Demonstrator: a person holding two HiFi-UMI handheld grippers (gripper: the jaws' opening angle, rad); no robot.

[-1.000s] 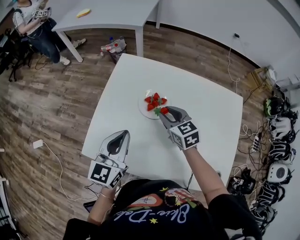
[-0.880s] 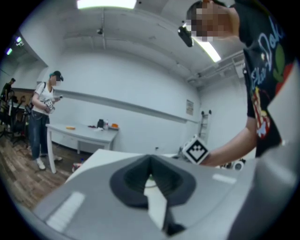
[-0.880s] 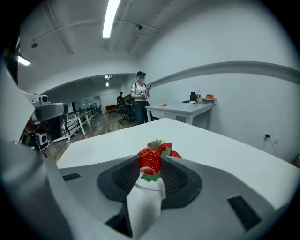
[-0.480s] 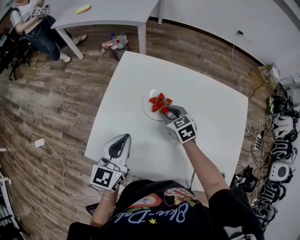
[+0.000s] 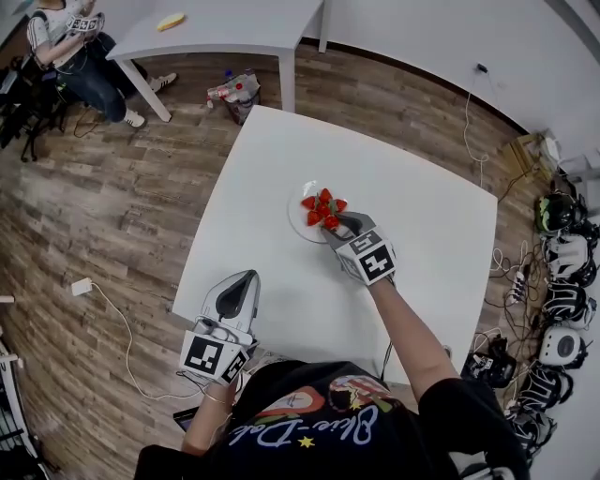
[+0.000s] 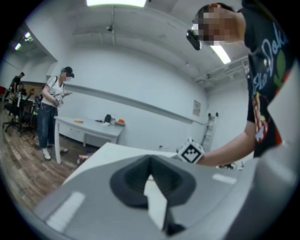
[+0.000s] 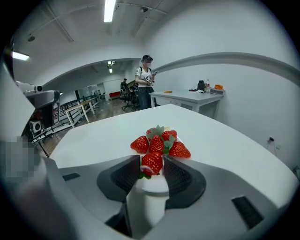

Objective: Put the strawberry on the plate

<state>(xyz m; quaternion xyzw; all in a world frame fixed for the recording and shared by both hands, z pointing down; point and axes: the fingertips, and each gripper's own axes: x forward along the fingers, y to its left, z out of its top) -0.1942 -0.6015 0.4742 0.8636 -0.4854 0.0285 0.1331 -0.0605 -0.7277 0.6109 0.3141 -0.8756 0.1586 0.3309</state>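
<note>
My right gripper (image 5: 335,225) (image 7: 152,160) is shut on a red strawberry (image 7: 151,164) (image 5: 330,222), its pads pressing both sides. It holds the berry low over the near rim of the white plate (image 5: 296,222) (image 7: 154,185) in the middle of the white table (image 5: 422,234). Several more strawberries (image 5: 321,202) (image 7: 159,143) lie clustered on the plate just beyond the held one. My left gripper (image 5: 244,277) (image 6: 150,161) hovers at the table's near left edge, far from the plate, its jaws together with nothing in them.
A second white table (image 5: 225,23) with a yellow object stands at the far left, with a person (image 5: 70,47) beside it. Bottles (image 5: 230,92) lie on the wooden floor beyond my table. Cables and helmets (image 5: 558,281) crowd the floor at the right.
My right gripper has sunk and moved forward with the strawberry, from in front of the plate to just over its near rim. The left gripper has stayed put.
</note>
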